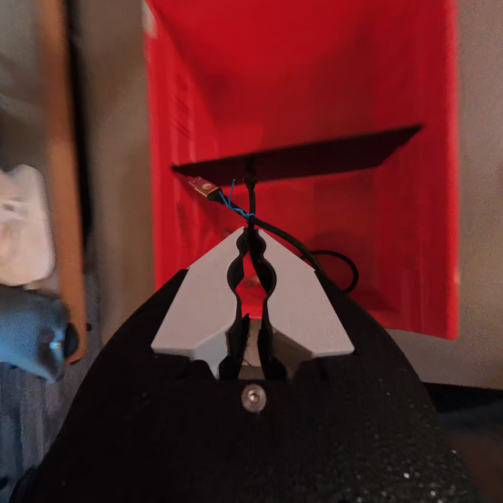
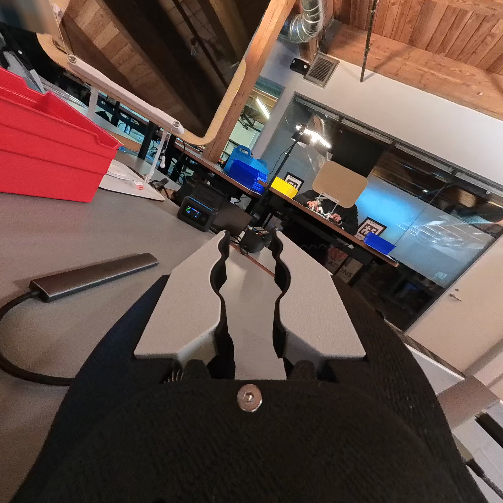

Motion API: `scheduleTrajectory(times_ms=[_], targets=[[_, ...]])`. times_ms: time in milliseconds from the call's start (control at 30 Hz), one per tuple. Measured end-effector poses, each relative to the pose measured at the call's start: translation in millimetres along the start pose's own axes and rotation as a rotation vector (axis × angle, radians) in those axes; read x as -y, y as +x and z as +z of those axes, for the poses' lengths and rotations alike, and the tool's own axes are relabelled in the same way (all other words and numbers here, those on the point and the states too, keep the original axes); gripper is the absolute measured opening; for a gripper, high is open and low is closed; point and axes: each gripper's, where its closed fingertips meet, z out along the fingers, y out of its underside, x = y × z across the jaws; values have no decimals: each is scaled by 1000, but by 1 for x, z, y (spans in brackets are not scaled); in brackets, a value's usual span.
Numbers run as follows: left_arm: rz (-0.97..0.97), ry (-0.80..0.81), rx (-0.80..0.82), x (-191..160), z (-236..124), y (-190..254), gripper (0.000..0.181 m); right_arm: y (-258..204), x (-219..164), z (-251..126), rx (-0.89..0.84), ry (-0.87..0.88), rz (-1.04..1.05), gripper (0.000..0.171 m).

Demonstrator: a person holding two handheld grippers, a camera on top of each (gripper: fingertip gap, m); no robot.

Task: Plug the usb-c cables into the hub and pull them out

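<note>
We see a workshop with a wooden ceiling, a silver duct [image 2: 304, 24] and glass partitions in the right wrist view, where a grey table [image 2: 81, 223] carries the things. On it, at the left, lies the flat grey hub [image 2: 95, 275], its own dark lead [image 2: 16, 340] curving off its near end toward the left edge. A red bin [image 2: 51, 152] stands on the table beyond the hub, and a small black power unit [image 2: 200, 206] with a lit display sits farther along. Across the room a person [image 2: 334, 215] sits at another table, near blue [image 2: 246, 166] and yellow [image 2: 284, 186] bins. The right gripper [image 2: 249, 242] hangs above the table to the right of the hub, its jaws apart with nothing between them. In the left wrist view, which is blurred, we look into a red bin [image 1: 299, 81] where a dark flat slab [image 1: 313, 155] lies across the middle. The left gripper [image 1: 250, 231] has its jaws together, clamped on a black cable [image 1: 251, 198] that runs straight from the tips up to the slab's near edge; we cannot tell whether its plug is seated there. A second black cable [image 1: 288, 239] crosses it just beyond the tips, bound to it with a blue twist tie [image 1: 239, 211], and ends in a gold-coloured plug [image 1: 204, 187] lying free to the left, just beside the slab.
</note>
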Motion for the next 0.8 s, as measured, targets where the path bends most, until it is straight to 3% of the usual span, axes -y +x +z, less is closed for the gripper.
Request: scheduleTrajectory(times_ms=[33,100,233,300,500,800], targets=[[8,83,42,14,-18,-5,1,0,0,0,0,1,-1,29],[39,234,21,38,-50,6,1,0,1,0,1,3,-1,29],[145,412,-513,63,-96,113,1,0,1,0,1,4,-7,29],[226,387,-618,56,-95,152,1,1,2,-1,-1,4,-9,29],[313,341,-730,36,-64,231,1,2,1,-1,-4,3,-9,29],[363,258,-521,24,-14,233,1,-1,4,-1,7,11,-14,29]])
